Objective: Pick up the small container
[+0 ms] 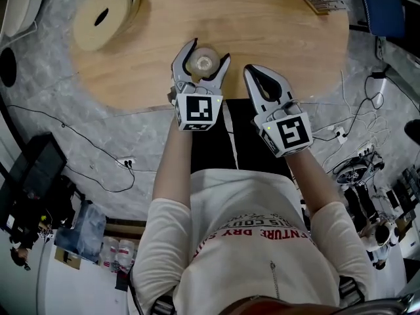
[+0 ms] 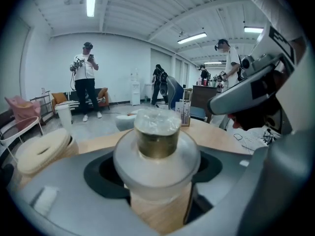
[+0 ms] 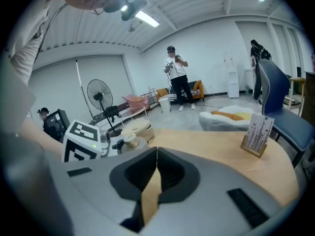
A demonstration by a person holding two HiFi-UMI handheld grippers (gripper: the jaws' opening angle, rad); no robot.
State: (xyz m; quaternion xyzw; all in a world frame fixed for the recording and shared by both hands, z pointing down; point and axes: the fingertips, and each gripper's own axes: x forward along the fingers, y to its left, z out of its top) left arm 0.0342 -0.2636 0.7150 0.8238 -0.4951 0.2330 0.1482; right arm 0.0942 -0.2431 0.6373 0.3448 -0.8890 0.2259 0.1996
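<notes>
As small container (image 1: 201, 62) stands between them, left tongs (image 1: 209, 50) grip it, right tongs (image 1: 251, 70) closed.

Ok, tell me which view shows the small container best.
The left gripper view: the small container fills the centre, close up, between the left gripper's jaws, its gold collar and clear top plain. The head view shows it small, from above, between those jaws. The right gripper view shows it only tiny, left of centre.
</notes>
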